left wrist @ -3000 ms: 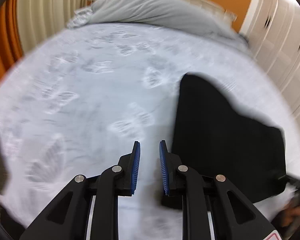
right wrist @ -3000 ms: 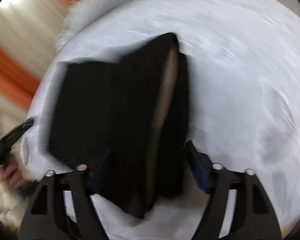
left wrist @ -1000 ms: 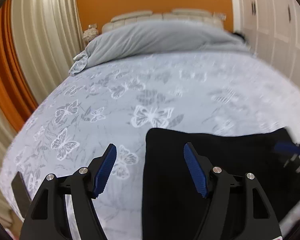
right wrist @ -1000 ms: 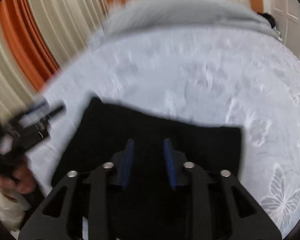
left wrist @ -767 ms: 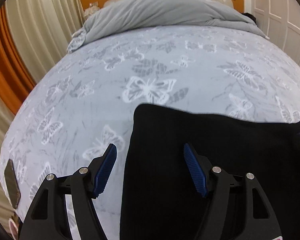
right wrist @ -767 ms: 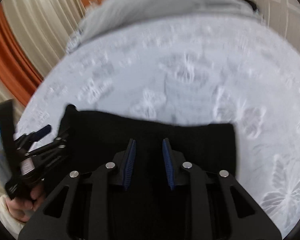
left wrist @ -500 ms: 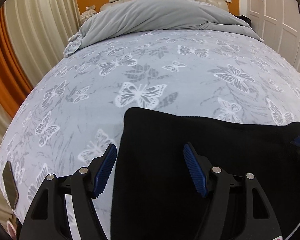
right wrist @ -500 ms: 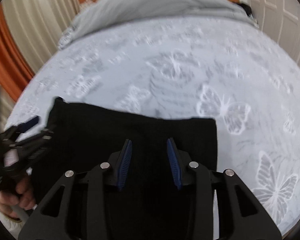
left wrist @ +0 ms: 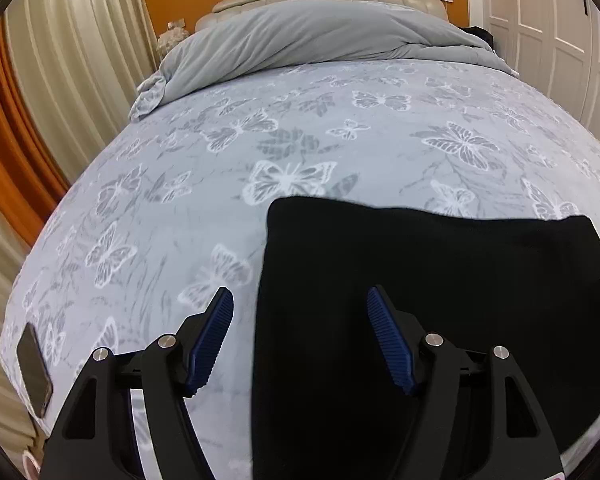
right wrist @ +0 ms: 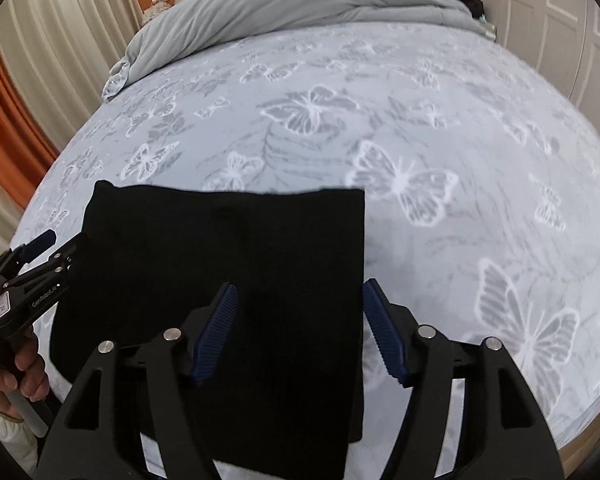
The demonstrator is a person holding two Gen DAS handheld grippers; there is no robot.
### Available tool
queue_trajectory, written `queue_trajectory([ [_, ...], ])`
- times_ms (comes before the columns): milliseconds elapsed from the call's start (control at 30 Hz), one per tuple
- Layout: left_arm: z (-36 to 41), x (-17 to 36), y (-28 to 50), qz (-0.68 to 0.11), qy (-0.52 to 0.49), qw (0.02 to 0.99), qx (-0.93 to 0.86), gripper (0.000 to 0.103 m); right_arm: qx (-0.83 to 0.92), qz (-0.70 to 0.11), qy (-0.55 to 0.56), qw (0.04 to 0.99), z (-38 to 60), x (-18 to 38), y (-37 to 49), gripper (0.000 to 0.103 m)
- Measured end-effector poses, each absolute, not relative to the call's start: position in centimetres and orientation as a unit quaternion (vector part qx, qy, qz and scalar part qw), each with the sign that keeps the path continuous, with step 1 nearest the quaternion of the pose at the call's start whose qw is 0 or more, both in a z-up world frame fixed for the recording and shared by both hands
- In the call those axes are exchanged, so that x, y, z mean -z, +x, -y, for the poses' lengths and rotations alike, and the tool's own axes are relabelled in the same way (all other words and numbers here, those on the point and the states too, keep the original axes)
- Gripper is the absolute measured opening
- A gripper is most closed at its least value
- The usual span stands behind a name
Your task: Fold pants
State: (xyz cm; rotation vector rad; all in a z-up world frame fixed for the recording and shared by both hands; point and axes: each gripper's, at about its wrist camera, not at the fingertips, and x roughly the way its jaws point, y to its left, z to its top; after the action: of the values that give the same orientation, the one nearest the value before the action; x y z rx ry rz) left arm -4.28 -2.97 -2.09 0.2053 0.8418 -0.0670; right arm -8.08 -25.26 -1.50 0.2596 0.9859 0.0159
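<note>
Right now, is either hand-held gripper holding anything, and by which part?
Nothing is held. The left hand-held gripper and right hand-held gripper are both open, above the folded black pants lying on the butterfly-print bedspread.

The right gripper (right wrist: 298, 330) has let go and spread wide; the pants (right wrist: 228, 264) now lie folded flat.

A: pants (left wrist: 440, 280) look like matte black knit cloth, bed (left wrist: 180, 208) cover's soft cloth with butterfly print.

B: yep, and the left tongs (left wrist: 300, 340) are matte black plastic, ribbed blue pads (left wrist: 390, 344), shiny metal screws.
</note>
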Motion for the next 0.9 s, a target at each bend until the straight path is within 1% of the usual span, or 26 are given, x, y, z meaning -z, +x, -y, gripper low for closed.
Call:
queue_trajectory([
  [33,2.2,2.2,-4.7,-0.415,0.089,0.905,0.037,0.068,-0.011,-0.475,0.128,0.871,25.4,1.7,-8.4,0.063],
  [100,0.7,2.4,-5.3,-0.434,0.056,0.897,0.055,0.074,-0.016,-0.483,0.134,0.865,25.6,2.0,-9.2,0.067],
  [167,-1.1,2.7,-6.0,-0.455,0.014,0.888,0.071,0.077,-0.029,-0.492,0.135,0.859,25.7,2.3,-10.0,0.074],
  [267,-2.7,3.4,-6.7,-0.467,-0.004,0.881,0.080,0.087,-0.051,-0.501,0.135,0.853,25.5,2.9,-10.9,0.075],
  [300,-3.0,3.7,-7.0,-0.469,-0.002,0.879,0.085,0.087,-0.050,-0.502,0.133,0.853,25.4,3.0,-11.0,0.075],
  [333,-3.1,4.0,-7.1,-0.472,-0.001,0.877,0.091,0.087,-0.050,-0.501,0.130,0.854,25.3,3.1,-11.2,0.073],
  [367,-3.2,4.4,-7.3,-0.475,-0.003,0.874,0.097,0.087,-0.056,-0.498,0.129,0.856,25.2,3.1,-11.3,0.054],
  [400,-3.6,4.7,-7.4,-0.477,-0.015,0.873,0.099,0.088,-0.061,-0.493,0.126,0.859,24.9,2.8,-11.3,0.047],
  [433,-4.0,4.9,-7.4,-0.482,-0.034,0.870,0.098,0.089,-0.056,-0.484,0.118,0.865,24.8,2.4,-11.5,0.038],
  [467,-4.4,4.9,-7.3,-0.487,-0.048,0.867,0.098,0.089,-0.057,-0.476,0.113,0.870,24.6,1.8,-11.5,0.025],
  [533,-4.9,4.7,-7.2,-0.491,-0.073,0.862,0.098,0.089,-0.090,-0.459,0.149,0.871,24.7,0.5,-11.2,0.016],
  [633,-5.2,3.6,-7.3,-0.470,-0.080,0.875,0.090,0.089,-0.148,-0.421,0.189,0.875,24.0,-2.8,-10.4,0.013],
  [733,-4.6,2.5,-7.5,-0.445,-0.057,0.890,0.084,0.089,-0.189,-0.383,0.189,0.884,22.4,-6.6,-9.6,0.011],
  [800,-4.3,2.1,-7.7,-0.434,-0.047,0.896,0.080,0.089,-0.197,-0.360,0.170,0.896,21.7,-8.7,-9.8,0.010],
  [833,-4.1,1.9,-7.9,-0.428,-0.039,0.899,0.082,0.089,-0.193,-0.355,0.154,0.902,21.7,-9.0,-10.0,0.010],
  [900,-3.9,1.8,-8.0,-0.423,-0.024,0.902,0.085,0.089,-0.142,-0.380,0.128,0.905,23.0,-7.1,-9.9,0.011],
])
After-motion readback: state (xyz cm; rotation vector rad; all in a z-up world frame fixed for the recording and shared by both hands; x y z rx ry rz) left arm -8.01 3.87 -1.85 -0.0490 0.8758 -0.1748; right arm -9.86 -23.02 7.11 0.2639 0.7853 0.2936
